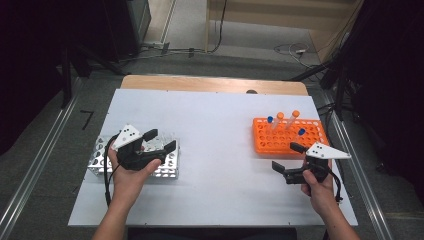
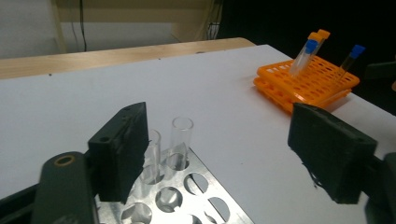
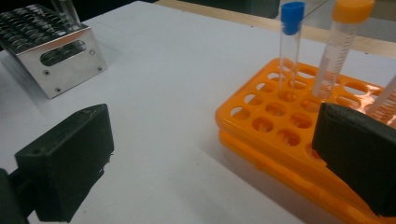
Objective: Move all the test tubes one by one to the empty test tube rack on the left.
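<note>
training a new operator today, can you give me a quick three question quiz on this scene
1. True or false: the left tool holds a tube.
2. How many capped tubes stand in the orange rack? A) two B) four C) six
3. Which rack holds the clear uncapped tubes?

Key:
1. False; its jaws are open over the metal rack.
2. B.
3. The metal rack.
</note>
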